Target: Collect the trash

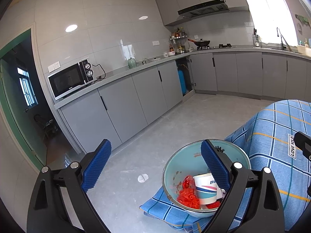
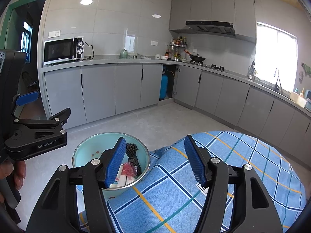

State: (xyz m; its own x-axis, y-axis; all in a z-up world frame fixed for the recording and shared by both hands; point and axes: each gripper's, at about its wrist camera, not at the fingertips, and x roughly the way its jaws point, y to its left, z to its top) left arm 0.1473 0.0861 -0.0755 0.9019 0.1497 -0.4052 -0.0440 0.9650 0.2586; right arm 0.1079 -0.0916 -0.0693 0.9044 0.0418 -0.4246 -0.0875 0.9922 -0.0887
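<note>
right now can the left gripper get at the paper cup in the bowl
Probably yes: the left gripper is open and empty, the paper cup sits exposed in the uncovered bowl just beneath its right finger.

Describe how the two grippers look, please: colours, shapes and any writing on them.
Both grippers, left and right, have black angular frames with silver bolts and blue ribbed finger pads. The right view shows white "GenRobot.AI" lettering on the left one's body.

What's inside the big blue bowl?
The bowl holds a paper cup, crumpled red plastic and a black bundle. A gripper finger covers part of the pile, so anything beneath can't be seen.
</note>
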